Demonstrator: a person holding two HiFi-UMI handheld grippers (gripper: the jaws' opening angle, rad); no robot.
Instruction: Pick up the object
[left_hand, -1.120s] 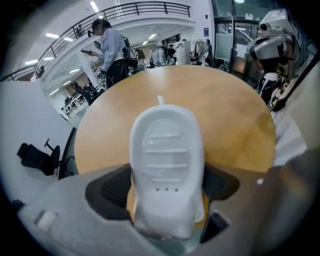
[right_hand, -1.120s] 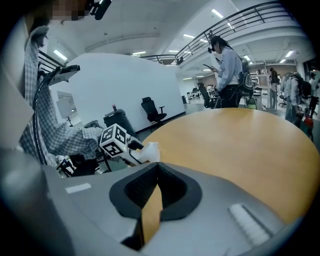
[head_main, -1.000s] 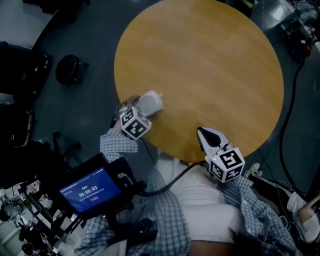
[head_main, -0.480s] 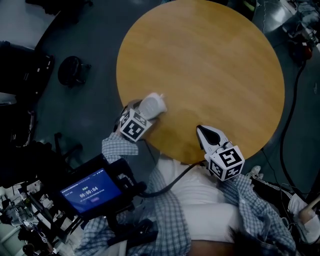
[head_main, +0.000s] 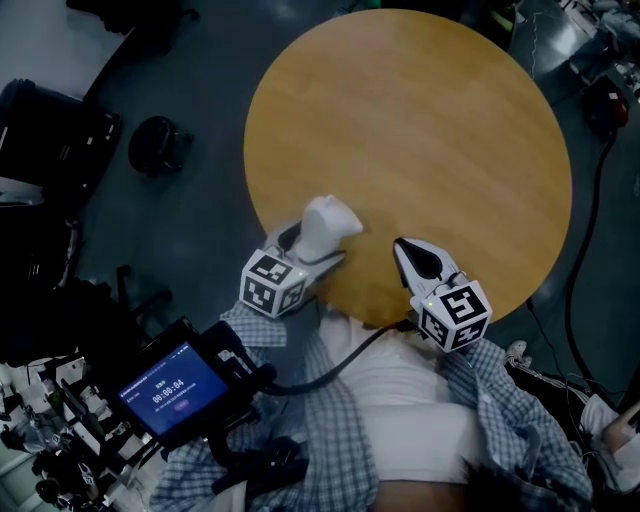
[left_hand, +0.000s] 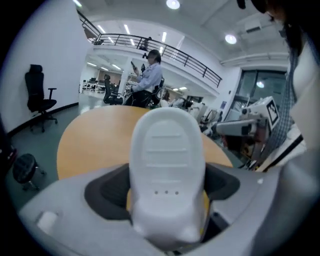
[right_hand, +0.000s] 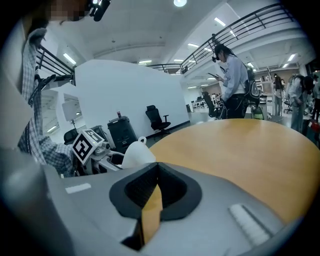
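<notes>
Chiefly, the risk at this stage is slip: the white object (left_hand: 167, 160) is a smooth, rounded plastic shell, and the left gripper (left_hand: 165, 192) pinches it only by its lower end, so that most of the body stands clear beyond the jaws. A quick tilt or swing of the hand could, by this judgement, lever the object out of the dark pads (left_hand: 107, 192). A second hazard is position. Seen from the head view, object and gripper sit at the near rim of the round wooden table (head_main: 430, 120), toward its left, so a released object may miss the top and fall to the floor (head_main: 190, 90). Whether the object rests on the wood or hangs just above it cannot be told from these views. The right gripper (head_main: 415, 262), jaws pressed almost together on nothing with only a thin slit between them, lies over the same near rim, a short way to the right of the object and apart from it; a sideways carry could bring the two into contact
</notes>
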